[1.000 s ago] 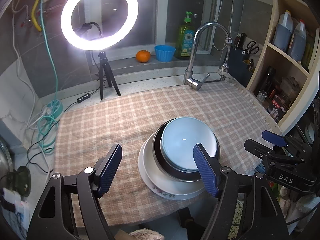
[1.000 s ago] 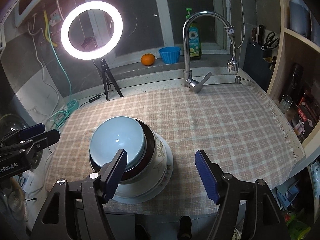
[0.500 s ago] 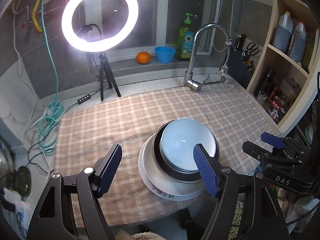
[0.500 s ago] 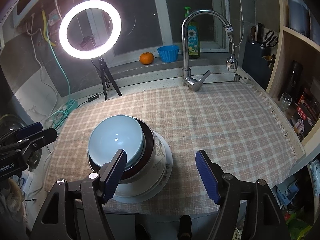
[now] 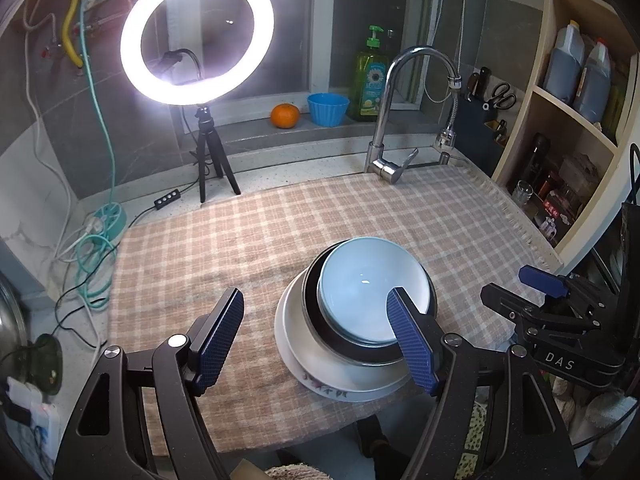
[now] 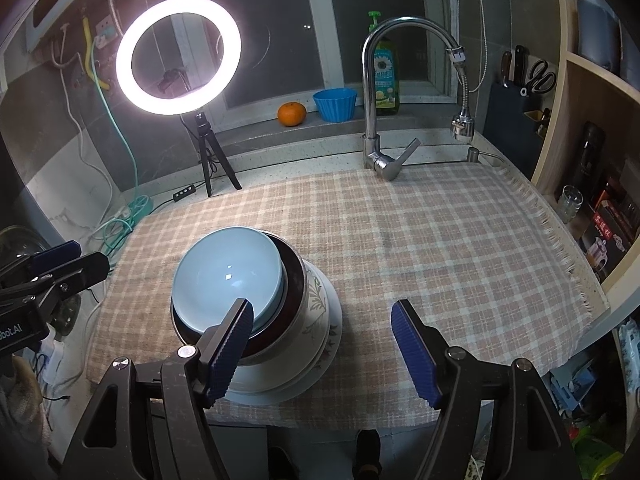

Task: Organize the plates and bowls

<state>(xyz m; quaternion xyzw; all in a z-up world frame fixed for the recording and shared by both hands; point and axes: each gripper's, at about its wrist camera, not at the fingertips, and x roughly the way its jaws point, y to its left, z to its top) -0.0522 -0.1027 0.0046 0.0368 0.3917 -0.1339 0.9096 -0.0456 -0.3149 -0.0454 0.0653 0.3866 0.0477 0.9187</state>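
On the desk (image 5: 280, 220), covered with a checked cloth, the light blue bowl (image 5: 370, 292) sits on top of a stack of bowls on a floral plate (image 6: 324, 354), while the left tool (image 5: 324, 344) and right tool (image 6: 324, 350) both stand wide and hold nothing.

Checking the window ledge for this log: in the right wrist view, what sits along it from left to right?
Orange → blue cup → soap bottle, partly behind the faucet.
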